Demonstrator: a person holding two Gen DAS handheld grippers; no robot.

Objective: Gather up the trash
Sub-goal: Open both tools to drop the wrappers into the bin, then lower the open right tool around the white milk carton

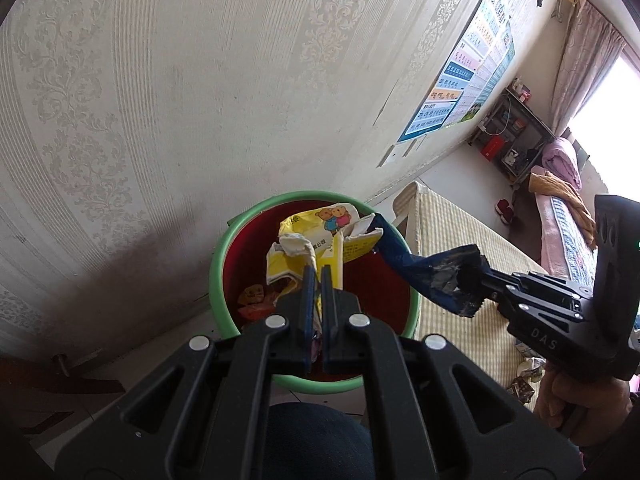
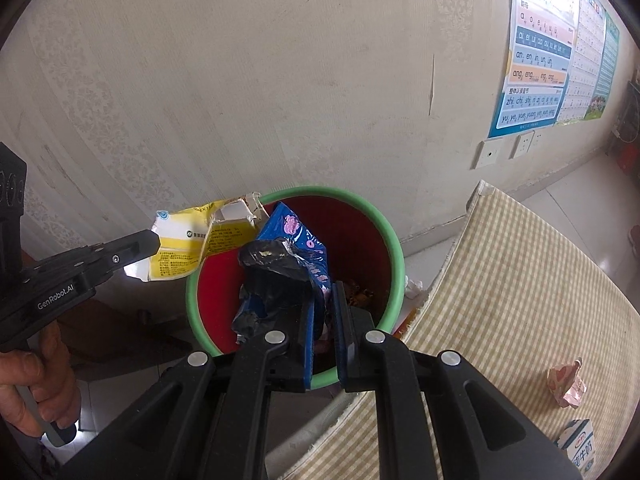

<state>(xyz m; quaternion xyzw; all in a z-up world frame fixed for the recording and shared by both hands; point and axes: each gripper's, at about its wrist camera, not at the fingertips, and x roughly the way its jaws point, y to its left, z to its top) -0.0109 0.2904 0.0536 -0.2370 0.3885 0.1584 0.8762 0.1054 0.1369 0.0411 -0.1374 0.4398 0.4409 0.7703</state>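
I am holding a yellow carton [image 1: 316,240] in my left gripper [image 1: 318,276] and a blue wrapper [image 2: 296,264] in my right gripper [image 2: 324,300], both hanging directly above the bin [image 2: 390,240].

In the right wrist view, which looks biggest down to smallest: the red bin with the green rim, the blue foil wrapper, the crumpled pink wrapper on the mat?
1. Red bin with green rim
2. Blue foil wrapper, though it is held nearer the camera, so it may look oversized
3. Crumpled pink wrapper on the checked mat, clearly smallest
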